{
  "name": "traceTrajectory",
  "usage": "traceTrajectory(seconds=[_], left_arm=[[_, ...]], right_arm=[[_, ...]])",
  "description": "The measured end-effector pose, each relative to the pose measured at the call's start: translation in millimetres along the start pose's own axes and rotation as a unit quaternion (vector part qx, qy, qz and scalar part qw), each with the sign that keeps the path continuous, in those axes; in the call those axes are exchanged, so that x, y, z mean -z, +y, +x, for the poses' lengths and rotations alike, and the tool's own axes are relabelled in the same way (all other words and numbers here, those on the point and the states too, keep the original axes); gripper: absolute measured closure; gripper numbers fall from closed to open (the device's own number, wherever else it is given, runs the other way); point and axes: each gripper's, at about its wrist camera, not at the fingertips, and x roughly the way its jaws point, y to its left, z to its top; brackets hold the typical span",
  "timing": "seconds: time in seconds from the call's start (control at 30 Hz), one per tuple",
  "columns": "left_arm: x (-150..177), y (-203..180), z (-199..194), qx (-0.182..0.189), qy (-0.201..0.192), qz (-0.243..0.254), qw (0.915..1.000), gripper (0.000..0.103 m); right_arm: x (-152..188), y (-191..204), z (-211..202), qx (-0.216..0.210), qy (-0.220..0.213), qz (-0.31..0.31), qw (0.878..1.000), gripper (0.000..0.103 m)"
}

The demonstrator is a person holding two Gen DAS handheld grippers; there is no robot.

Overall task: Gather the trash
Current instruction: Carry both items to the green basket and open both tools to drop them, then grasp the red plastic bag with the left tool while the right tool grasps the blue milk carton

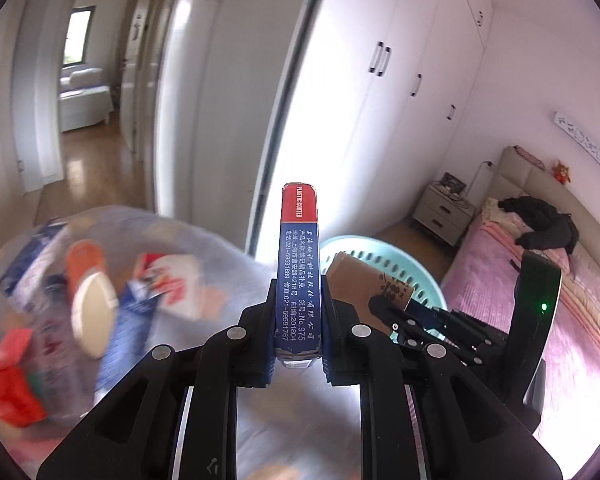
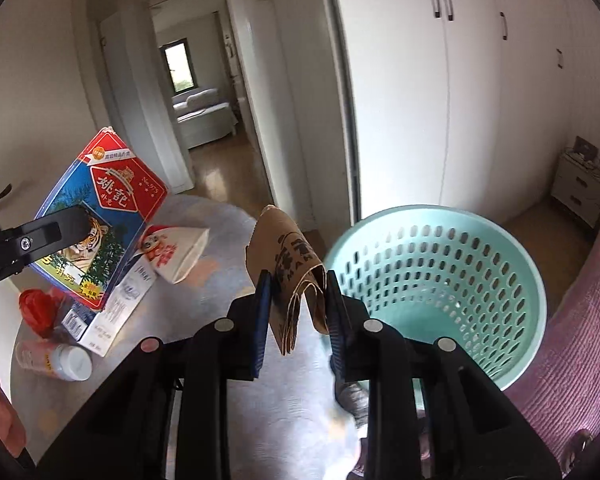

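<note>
My left gripper (image 1: 298, 344) is shut on a blue and red playing-card box (image 1: 299, 264), held upright on its narrow edge. In the right wrist view the same card box (image 2: 104, 216) shows its tiger face, with one left finger (image 2: 32, 240) across it. My right gripper (image 2: 296, 300) is shut on a crumpled brown paper wrapper (image 2: 288, 264), which also shows in the left wrist view as the brown wrapper (image 1: 364, 280). A teal perforated trash basket (image 2: 440, 280) stands just right of the wrapper; its basket rim (image 1: 384, 256) shows behind the box.
A round grey table (image 2: 220, 248) holds a white pouch (image 2: 176, 252), a white carton (image 2: 108, 316), a red wrapper (image 2: 38, 308) and a small white-capped bottle (image 2: 56, 360). A pink bed (image 1: 540, 300) lies right, white wardrobes (image 2: 460, 80) behind, a nightstand (image 1: 444, 210) beyond.
</note>
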Motion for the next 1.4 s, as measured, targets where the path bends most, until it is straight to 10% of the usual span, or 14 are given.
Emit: traceTrajectory(seconds=[0.37,0.73,0.9,1.4], left_arm=[[1,-42,138,0.067,0.097,-0.002,0.993,0.087],[34,-45,214,0.071,0.17,-0.003,0.9829,0.087],[25,-45,199,0.081,0.151,-0.017,0.9851,0.05],[21,-11,55,0.053,0.03,-0.022,0.9979,0.044]], right_arm=[[3,-96,33,0.095,0.045,0.101,0.989,0.079],[27,-107,71,0.135,0.108,0.111,0.979,0.072],[24,-117,69,0.125,0.1,0.118,0.98,0.061],[-7,-41,7,0.069,0.028,0.059,0.995,0.061]])
